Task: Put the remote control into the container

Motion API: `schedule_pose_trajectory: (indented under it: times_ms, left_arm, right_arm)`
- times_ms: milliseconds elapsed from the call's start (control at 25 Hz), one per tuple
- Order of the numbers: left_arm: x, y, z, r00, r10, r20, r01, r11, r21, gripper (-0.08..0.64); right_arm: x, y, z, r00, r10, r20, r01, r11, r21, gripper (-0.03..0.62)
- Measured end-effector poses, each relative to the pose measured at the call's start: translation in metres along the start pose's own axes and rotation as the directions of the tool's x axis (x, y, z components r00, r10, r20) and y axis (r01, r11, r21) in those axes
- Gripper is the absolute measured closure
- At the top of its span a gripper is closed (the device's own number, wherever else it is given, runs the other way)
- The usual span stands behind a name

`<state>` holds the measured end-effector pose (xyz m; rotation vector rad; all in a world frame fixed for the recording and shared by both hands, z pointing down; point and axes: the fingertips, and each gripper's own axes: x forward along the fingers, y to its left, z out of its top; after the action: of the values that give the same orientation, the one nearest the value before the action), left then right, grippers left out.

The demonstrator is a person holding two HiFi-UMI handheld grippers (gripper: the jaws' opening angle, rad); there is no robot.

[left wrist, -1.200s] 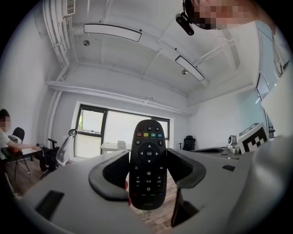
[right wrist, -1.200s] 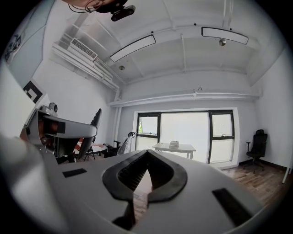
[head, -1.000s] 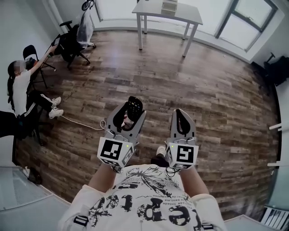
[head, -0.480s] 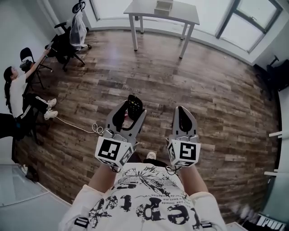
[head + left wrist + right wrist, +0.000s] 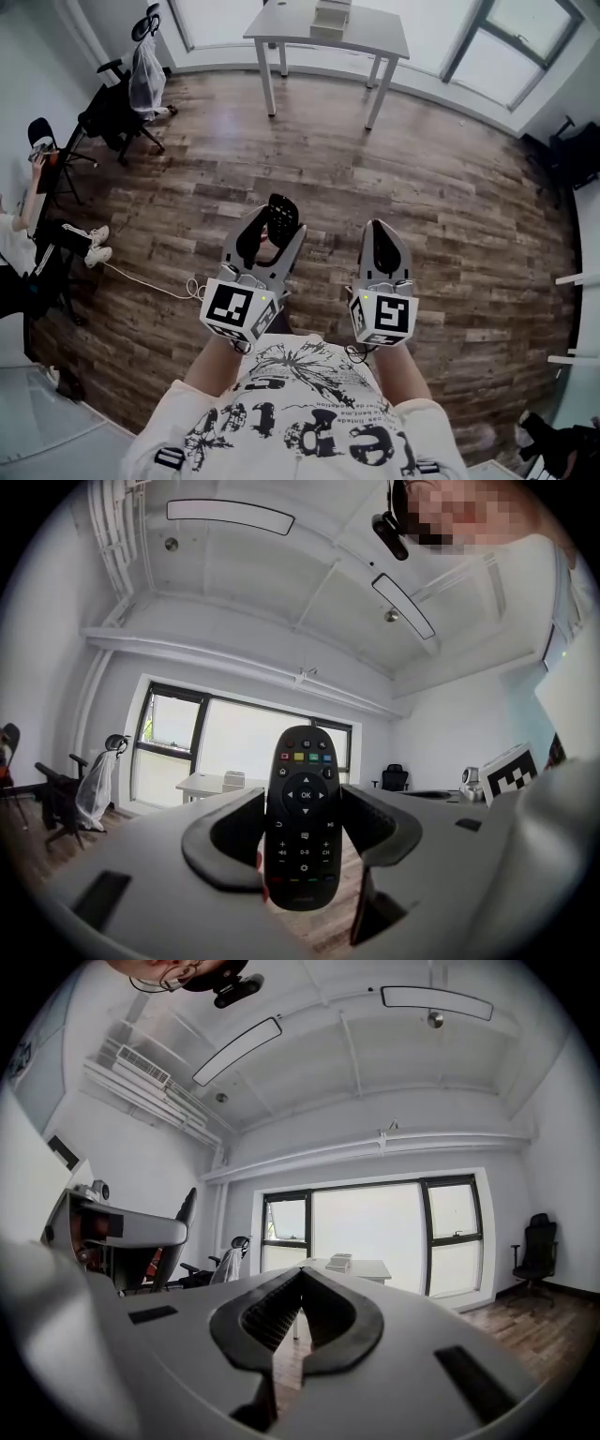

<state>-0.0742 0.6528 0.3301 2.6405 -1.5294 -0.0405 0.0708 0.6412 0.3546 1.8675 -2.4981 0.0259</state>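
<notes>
The left gripper (image 5: pixel 274 227) clamps a black remote control (image 5: pixel 281 212) upright between its jaws, buttons facing back toward the person holding it. Just beside it, the right gripper (image 5: pixel 379 231) has its jaws pressed together on nothing. Both hover above a wooden floor (image 5: pixel 450 187), well apart from a white table (image 5: pixel 375 33) bearing a pale box (image 5: pixel 331 14)

The right gripper (image 5: pixel 302 1271) holds its fingers (image 5: pixel 267 1316) pressed together on nothing, tips aimed at a far white surface (image 5: pixel 373 1267) carrying a small box (image 5: pixel 340 1261) before wide windows (image 5: pixel 375 1227).
</notes>
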Motion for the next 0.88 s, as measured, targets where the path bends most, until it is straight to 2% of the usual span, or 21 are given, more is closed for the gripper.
schedule_pose_trajectory:
  times_ms: [120,520,680,880]
  left_arm:
    - [0.028,0.033,0.012,0.999,-0.042,0.01,0.042,0.999,-0.017,0.299]
    - [0.118,0.166,0.034,0.991,-0.135,0.001,0.135,0.991,0.012,0.299]
    - [0.137,0.214,0.044,0.991,-0.131,0.009,0.131,0.991,0.011,0.299]
    - [0.158,0.249,0.042,0.995,-0.103,-0.005,0.103,0.995,-0.004,0.299]
  right_arm:
    - [0.036,0.004,0.007,0.999,-0.038,-0.001,0.038,0.999,-0.006,0.591]
    - [0.179,0.035,0.023,0.99,-0.139,0.028,0.139,0.99,-0.003,0.591]
    - [0.225,0.047,0.026,0.988,-0.153,0.03,0.154,0.988,-0.006,0.591]
    - [0.27,0.052,0.023,0.992,-0.119,0.03,0.119,0.993,-0.003,0.591]
